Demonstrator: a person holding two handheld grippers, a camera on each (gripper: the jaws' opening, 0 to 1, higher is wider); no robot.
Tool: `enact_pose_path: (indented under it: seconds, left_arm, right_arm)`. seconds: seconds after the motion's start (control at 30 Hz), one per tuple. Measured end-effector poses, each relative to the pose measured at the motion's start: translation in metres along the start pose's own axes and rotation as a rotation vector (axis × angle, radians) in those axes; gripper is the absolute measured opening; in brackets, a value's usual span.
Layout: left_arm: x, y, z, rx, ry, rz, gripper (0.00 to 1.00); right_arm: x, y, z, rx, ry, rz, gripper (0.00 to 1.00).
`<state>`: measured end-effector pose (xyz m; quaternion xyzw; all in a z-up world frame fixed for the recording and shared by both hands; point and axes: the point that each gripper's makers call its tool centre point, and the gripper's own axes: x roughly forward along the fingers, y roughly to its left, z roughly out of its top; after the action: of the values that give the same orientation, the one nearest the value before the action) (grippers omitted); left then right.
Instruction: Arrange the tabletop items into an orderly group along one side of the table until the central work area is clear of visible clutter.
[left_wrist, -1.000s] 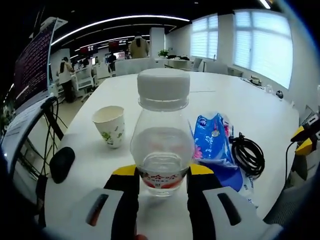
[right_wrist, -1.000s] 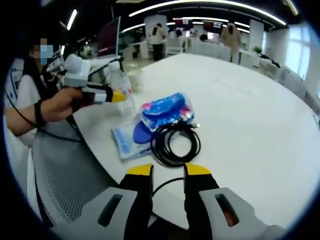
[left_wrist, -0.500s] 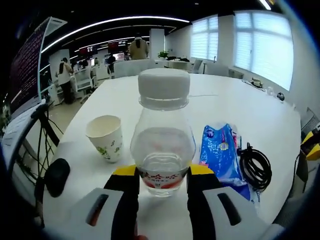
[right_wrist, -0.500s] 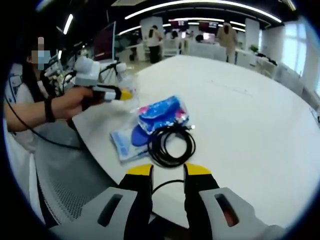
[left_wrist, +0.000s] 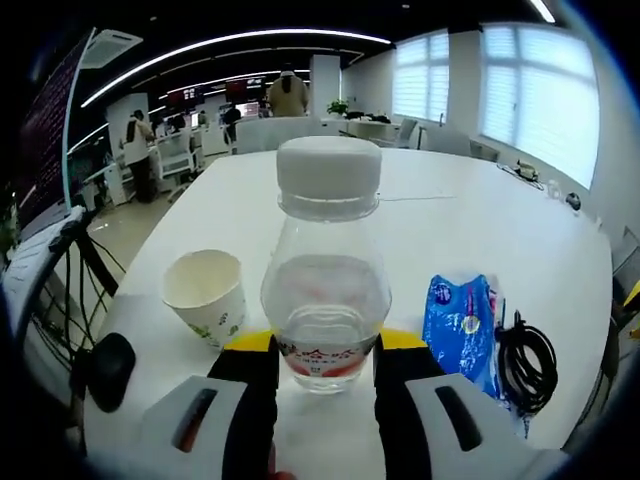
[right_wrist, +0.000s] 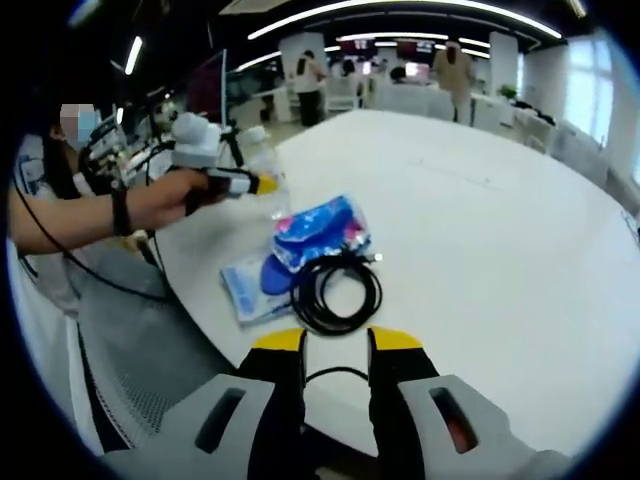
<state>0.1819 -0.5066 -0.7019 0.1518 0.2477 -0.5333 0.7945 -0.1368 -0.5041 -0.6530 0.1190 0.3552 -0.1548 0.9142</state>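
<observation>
Claw on the left (left_wrist: 325, 355) is seen pinching a clear water bottle (left_wrist: 325, 290) low on its body, the white cap upright, near the desk (left_wrist: 470, 220) edge. A paper cup (left_wrist: 207, 295) stands just beside the bottle on one side, with a dark mouse-like object (left_wrist: 108, 358) further out near the edge; on the other side lie a blue packet (left_wrist: 460, 320) and a coiled black cable (left_wrist: 528, 350), touching each other. The right claw (right_wrist: 335, 365) is held empty with its jaws slightly parted, just off the desk edge, near the cable, which lies against the packet and a flat plastic sleeve (right_wrist: 245, 285). The step in hand is judged to be the placing of the bottle. Next, it should be set down upright beside the cup and released without tipping either.
</observation>
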Motion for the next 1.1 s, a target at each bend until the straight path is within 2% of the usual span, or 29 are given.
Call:
enact_pose_path:
  seconds: [0.57, 1.1]
  left_arm:
    - [0.029, 0.007, 0.019, -0.028, -0.022, 0.040, 0.36]
    - [0.020, 0.005, 0.011, 0.003, 0.009, 0.027, 0.36]
  right_arm:
    - [-0.010, -0.009, -0.007, 0.018, 0.005, -0.001, 0.21]
    - [-0.002, 0.000, -0.001, 0.023, -0.004, 0.009, 0.21]
